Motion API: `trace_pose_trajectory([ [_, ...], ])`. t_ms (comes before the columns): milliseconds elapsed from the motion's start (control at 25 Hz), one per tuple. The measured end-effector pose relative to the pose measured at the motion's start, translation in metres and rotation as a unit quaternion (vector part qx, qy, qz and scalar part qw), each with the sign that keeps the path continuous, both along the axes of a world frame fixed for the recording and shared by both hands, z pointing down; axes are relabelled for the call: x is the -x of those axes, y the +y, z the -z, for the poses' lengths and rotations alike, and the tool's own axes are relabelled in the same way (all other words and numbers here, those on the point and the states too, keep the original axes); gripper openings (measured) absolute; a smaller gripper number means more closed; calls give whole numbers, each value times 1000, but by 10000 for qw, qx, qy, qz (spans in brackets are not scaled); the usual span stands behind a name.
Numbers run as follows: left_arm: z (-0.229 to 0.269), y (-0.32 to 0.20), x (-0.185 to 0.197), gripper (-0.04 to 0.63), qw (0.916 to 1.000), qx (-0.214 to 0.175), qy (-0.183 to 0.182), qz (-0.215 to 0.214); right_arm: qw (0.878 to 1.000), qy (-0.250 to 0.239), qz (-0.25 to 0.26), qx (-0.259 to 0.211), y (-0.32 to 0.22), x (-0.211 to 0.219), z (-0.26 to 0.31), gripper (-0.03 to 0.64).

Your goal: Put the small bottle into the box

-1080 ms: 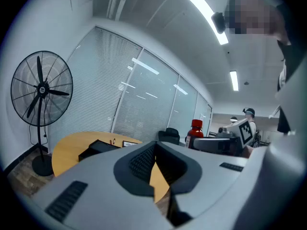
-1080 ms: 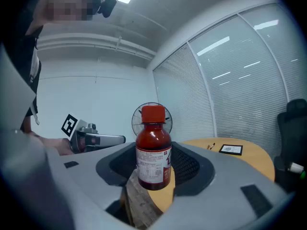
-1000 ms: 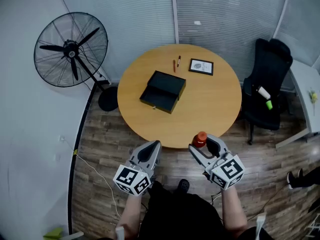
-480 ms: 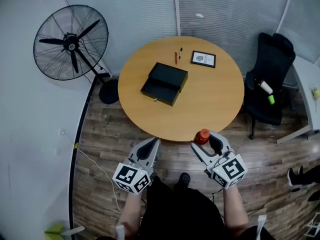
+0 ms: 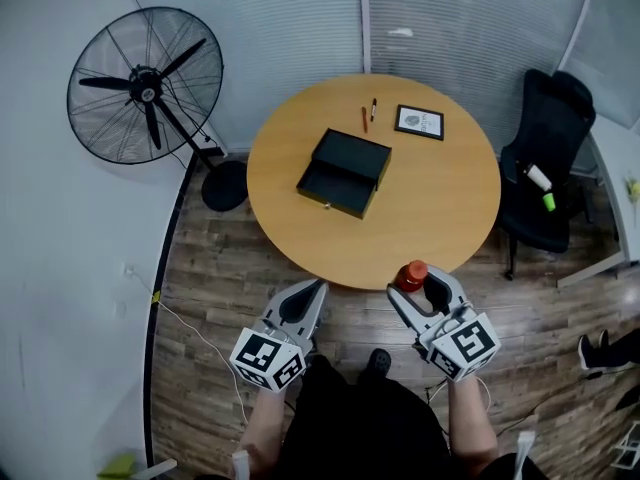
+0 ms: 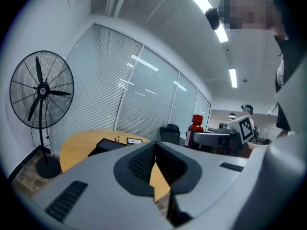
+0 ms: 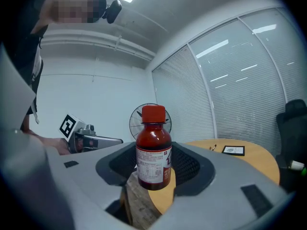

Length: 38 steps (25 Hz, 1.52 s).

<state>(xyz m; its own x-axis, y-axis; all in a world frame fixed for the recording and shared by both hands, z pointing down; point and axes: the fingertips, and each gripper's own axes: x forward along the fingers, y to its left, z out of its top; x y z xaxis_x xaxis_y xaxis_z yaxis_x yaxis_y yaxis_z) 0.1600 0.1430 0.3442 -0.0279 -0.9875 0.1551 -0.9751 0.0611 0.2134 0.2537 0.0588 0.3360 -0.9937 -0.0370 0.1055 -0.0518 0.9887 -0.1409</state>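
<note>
- Right gripper [image 5: 417,290] first: its grey jaws pinch the small bottle [image 7: 153,150] by the lower body, ribbed black pads on either side.
- The bottle stands upright in that grip. It is dark red and glossy, with a round shoulder, a ridged red cap and a white printed label.
- Seen from the head view, it hangs at the near edge of the table [image 5: 440,218], well apart from the box [image 5: 345,171].
- The box is matte black and rectangular, lying open on the table with its lid tipped back.
- The tabletop is round, smooth, light wood. Two pens [image 5: 368,115] and a small framed picture [image 5: 419,122] lie at its far side.
- Left gripper [image 5: 300,303] is pressed together with nothing between its jaws, held over the plank floor [image 5: 210,268].
- Further out, a round wire-caged fan [image 5: 145,86] stands to the left and a black chair [image 5: 550,158] to the right.
</note>
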Motion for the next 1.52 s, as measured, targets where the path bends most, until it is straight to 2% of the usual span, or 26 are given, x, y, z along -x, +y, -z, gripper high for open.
trace_pose_trajectory([
  [480, -3, 14, 89, -3, 9981, 111, 129, -591, 9990, 180, -379, 182, 34, 96, -6, 227],
  [880, -11, 36, 156, -3, 9934, 96, 297, -1101, 9945, 559, -841, 273, 61, 158, -24, 227],
  [1240, -27, 40, 175, -3, 9876, 254, 461, -1478, 9863, 876, -1315, 469, 69, 169, -43, 227],
  [1520, -41, 25, 174, -3, 9855, 396, 499, -1575, 9851, 954, -1265, 672, 61, 174, -60, 227],
])
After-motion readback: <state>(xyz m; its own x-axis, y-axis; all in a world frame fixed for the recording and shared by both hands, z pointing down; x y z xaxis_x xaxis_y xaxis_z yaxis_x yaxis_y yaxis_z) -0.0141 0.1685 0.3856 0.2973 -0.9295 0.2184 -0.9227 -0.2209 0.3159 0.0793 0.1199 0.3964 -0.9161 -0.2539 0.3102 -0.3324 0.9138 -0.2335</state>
